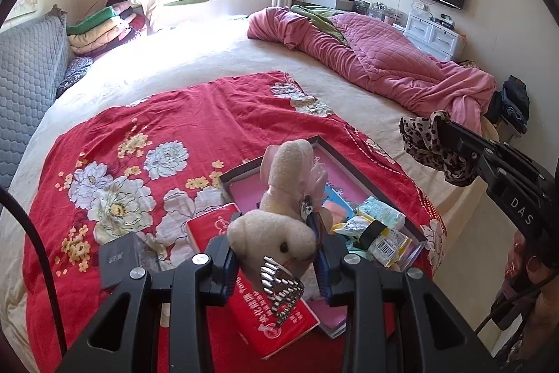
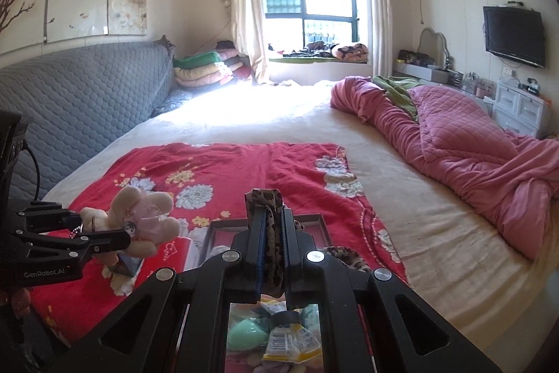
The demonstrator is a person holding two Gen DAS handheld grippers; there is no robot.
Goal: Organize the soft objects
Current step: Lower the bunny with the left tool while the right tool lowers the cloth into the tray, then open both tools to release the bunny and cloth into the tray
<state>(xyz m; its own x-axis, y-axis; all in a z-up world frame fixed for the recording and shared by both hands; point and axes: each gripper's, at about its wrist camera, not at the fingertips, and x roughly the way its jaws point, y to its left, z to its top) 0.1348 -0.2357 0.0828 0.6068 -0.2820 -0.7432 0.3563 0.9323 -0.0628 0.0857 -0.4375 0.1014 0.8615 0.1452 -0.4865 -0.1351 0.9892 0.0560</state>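
Left tool (image 1: 276,254) clenched on a cream plush toy (image 1: 279,198), held up off the bed; a beaded keychain dangles from it at 6 o'clock. In the right wrist view the same toy (image 2: 139,215) sits at 9 o'clock, clear of the red floral blanket (image 2: 227,170).

Right tool (image 2: 270,233) clenched on a leopard-print fabric piece (image 2: 267,226), thin, pinched flat between the fingers; from the left view it hangs at 3 o'clock (image 1: 429,142), above the bed edge.

Open box (image 1: 335,159) with pink lining lies on the blanket, directly below both tools. Inside it: packets, a barcode-labelled pouch (image 1: 387,243), a green egg-shaped item (image 2: 241,331). A red packet (image 1: 213,226) lies just beside the box at 8 o'clock.

Judgement: mid-task. Two soft items are lifted but neither is set down yet. Whether they are bound for the box or leaving it cannot be told. Box contents remain unsorted.
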